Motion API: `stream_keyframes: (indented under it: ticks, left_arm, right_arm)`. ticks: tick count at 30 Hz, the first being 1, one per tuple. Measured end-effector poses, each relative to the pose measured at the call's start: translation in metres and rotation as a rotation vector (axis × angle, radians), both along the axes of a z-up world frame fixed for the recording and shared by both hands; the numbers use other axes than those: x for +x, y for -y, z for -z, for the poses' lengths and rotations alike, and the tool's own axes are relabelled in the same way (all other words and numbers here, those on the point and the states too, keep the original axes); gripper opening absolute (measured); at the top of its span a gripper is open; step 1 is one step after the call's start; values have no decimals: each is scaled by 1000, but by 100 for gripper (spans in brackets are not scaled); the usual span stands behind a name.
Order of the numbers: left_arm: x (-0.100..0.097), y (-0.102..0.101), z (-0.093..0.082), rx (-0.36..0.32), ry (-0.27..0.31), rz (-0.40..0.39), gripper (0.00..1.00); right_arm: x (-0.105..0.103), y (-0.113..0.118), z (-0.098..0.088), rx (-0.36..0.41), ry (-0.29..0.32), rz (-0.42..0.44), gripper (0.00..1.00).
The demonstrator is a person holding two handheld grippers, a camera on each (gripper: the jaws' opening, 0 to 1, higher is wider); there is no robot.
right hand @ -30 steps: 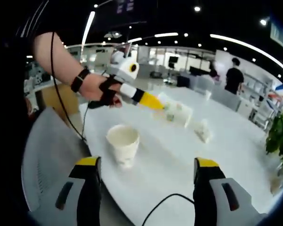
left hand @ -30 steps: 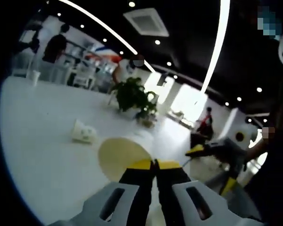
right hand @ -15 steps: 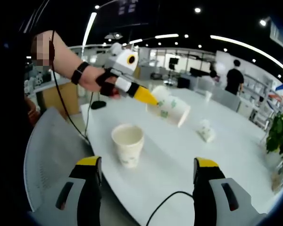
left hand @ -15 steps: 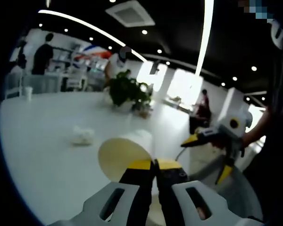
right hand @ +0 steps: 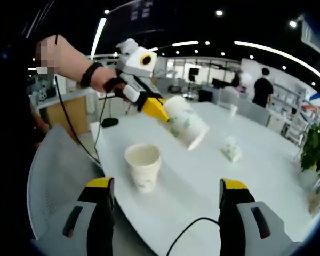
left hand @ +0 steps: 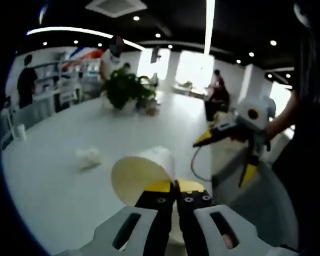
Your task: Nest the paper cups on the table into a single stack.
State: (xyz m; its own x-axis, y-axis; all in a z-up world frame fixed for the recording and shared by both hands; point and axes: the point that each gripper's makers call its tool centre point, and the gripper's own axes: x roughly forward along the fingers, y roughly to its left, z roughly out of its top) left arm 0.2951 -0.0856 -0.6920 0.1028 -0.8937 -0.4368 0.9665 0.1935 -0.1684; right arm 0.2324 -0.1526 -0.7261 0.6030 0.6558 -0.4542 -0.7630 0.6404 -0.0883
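Observation:
My left gripper [left hand: 175, 185] is shut on the rim of a white paper cup [left hand: 144, 173]. In the right gripper view a hand holds that left gripper [right hand: 156, 111] in the air, and its green-printed paper cup [right hand: 184, 122] tilts with the base pointing down and to the right. A second paper cup [right hand: 143, 165] stands upright on the white table [right hand: 202, 186], below and left of the held one. My right gripper [right hand: 165, 186] is open and holds nothing, near the table's edge; it also appears as the right gripper [left hand: 226, 154] with its yellow jaws spread.
A crumpled cup [right hand: 230, 149] lies farther back on the table, the same crumpled cup [left hand: 88, 158]. A small cup [right hand: 233, 109] stands at the far end. A grey chair [right hand: 53, 176] sits at the left edge. A cable [right hand: 186, 229] and a potted plant [left hand: 125, 90] are nearby.
The left gripper has risen with its cup and tipped it steeper, closer above the upright cup. The left gripper view has swung right. My right gripper has stayed put and open.

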Motion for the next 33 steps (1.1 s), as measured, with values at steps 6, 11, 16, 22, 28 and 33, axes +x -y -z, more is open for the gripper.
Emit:
stream_keyframes:
  ticks: [6,11,16,22,28,33]
  left_arm:
    - [-8,-1,1,77,20,57,0]
    - [-11,-2,1,119,29,87,0]
    - [-14,-7,-1,199,62,125,0]
    - [-22,-12,-8,307,111,191,0]
    - [-25,-16,-13,409,158,244,0]
    - [-32,-19,-14,489,154,280,0]
  right_arm:
    - [2,-2,2,7,-4,-5,78]
    - [4,-3,3,15,-6,-5,79]
    - [5,-6,4,20,-5,-7,79]
    - [4,-8,5,29,-8,-13,79]
    - [3,-8,7,32,-14,-15,79]
    - [1,-9,8,31,-14,-22,78]
